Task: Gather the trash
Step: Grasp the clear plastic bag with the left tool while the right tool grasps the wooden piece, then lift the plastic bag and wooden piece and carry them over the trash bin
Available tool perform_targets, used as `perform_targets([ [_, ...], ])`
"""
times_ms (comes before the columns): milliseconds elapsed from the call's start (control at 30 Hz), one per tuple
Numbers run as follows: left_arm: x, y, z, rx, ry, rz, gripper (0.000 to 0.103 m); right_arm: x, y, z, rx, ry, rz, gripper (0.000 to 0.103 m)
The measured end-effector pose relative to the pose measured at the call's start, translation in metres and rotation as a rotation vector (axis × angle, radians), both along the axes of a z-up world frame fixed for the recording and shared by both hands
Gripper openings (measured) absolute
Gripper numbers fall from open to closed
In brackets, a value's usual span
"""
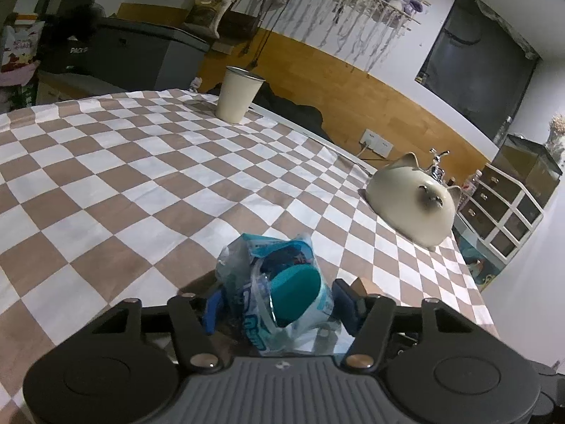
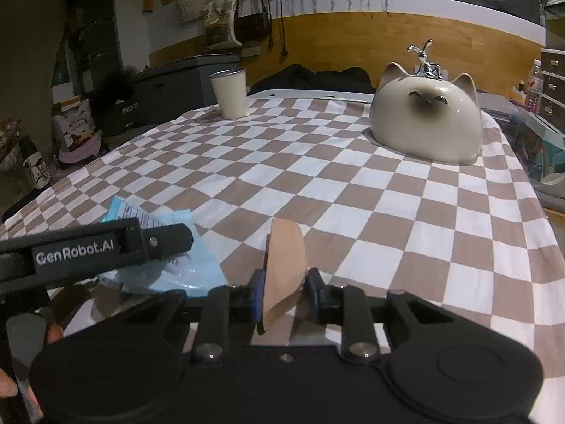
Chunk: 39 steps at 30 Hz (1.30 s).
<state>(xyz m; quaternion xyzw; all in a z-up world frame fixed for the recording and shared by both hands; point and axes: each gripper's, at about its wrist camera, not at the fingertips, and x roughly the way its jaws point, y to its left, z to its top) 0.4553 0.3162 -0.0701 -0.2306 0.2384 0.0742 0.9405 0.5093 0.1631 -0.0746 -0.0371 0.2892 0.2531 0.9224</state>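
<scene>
Left wrist view: the left tool (image 1: 279, 304) has its blue pads on either side of a crumpled plastic wrapper (image 1: 279, 282), light blue and clear with white print and a teal round shape showing through a tear. The pads press its sides, so the tool pinches it just above the brown-and-white checked cloth (image 1: 141, 183) covering the worktop. A cream cup (image 1: 238, 93) stands at the far edge and a cat-shaped ceramic bowl (image 1: 411, 199) lies upside down to the right.

Right wrist view: the right tool (image 2: 284, 295) is nearly pressed together, pinching a flat tan piece of cardboard (image 2: 284, 268) that stands on edge between the pads. The left tool's black arm reaches in from the left over the pale blue wrapper (image 2: 183, 268) lying on the cloth.
</scene>
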Motion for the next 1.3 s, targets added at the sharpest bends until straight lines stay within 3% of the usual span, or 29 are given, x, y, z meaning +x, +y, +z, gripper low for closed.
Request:
perform_targets([
  [200,-0.010,-0.012,0.006,0.094,0.032,-0.015,0.057,-0.009,-0.009,0.000,0.013,0.004,-0.036,0.025],
  [700,-0.034,-0.029,0.011,0.153,0.053,-0.007,0.049,-0.049,-0.057,0.000,0.069,0.009,-0.145,0.025],
  [1300,-0.133,-0.082,0.031,0.316,0.043,-0.013,0.048,-0.113,-0.107,0.004,0.058,-0.009,-0.180,0.025],
])
